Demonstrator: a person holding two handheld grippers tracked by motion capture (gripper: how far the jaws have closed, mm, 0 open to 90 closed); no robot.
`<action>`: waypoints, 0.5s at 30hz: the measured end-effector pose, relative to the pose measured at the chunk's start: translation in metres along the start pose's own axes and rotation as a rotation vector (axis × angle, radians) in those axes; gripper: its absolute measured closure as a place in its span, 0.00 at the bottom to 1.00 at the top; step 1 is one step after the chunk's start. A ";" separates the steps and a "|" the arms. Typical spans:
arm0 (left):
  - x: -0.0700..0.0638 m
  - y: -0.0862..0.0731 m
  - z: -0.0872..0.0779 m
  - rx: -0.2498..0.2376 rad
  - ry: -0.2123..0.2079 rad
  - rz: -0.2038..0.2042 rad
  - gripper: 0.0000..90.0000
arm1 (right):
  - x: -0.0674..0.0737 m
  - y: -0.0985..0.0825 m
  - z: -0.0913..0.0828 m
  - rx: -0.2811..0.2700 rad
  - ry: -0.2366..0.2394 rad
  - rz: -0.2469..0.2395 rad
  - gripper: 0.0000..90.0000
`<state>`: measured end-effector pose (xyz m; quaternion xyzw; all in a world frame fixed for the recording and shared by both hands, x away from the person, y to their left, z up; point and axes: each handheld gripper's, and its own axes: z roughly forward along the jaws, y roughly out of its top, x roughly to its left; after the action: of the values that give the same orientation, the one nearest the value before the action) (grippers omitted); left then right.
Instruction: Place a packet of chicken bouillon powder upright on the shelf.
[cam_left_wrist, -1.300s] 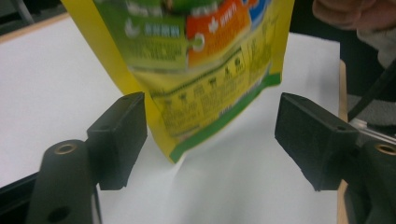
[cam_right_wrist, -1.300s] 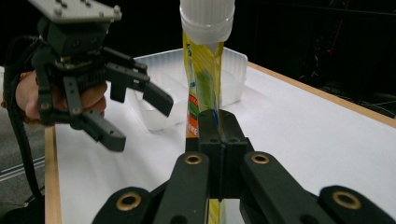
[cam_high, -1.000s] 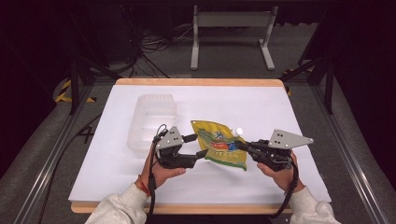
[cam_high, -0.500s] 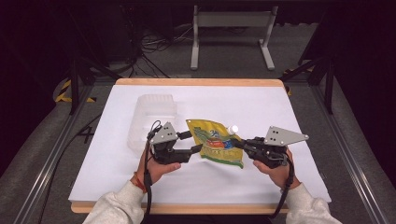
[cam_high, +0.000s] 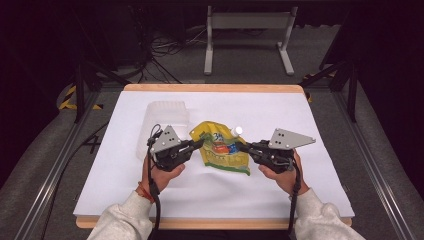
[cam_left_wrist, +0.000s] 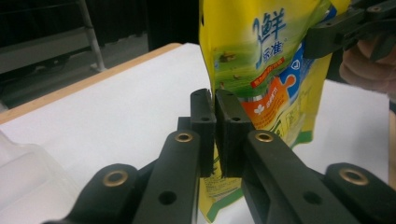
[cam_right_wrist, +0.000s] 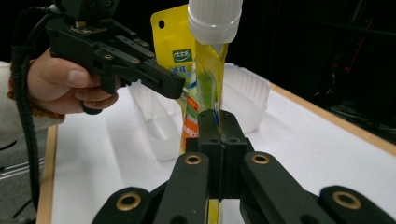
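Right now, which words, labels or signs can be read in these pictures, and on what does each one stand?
"鲜": large blue character near the top of the yellow pouch.
Smaller blue characters beneath it: too blurred to read.
Orange band and orange puzzle-piece panel on the pouch: blurred print.
Green label on the pouch: white characters too small to read.

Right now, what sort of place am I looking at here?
Probably a lab or recording studio, not a kitchen. A white-topped table stands among dark surroundings, loose cables trail over the grey floor behind it, and a person works a yellow pouch with hand-held grippers.
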<state>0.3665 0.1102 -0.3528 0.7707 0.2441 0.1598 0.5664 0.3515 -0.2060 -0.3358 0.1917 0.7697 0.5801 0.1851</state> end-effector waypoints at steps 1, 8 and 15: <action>0.000 0.000 0.000 0.000 0.000 0.000 0.91 | 0.000 0.000 0.000 0.000 0.000 0.000 1.00; 0.006 0.003 -0.013 -0.031 0.019 0.001 0.95 | 0.000 0.009 0.004 -0.024 0.009 0.006 1.00; 0.011 0.011 -0.028 -0.068 0.043 0.029 0.99 | 0.002 0.026 0.018 -0.042 0.008 -0.008 1.00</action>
<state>0.3634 0.1361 -0.3340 0.7510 0.2394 0.1926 0.5844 0.3614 -0.1835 -0.3152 0.1823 0.7588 0.5962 0.1885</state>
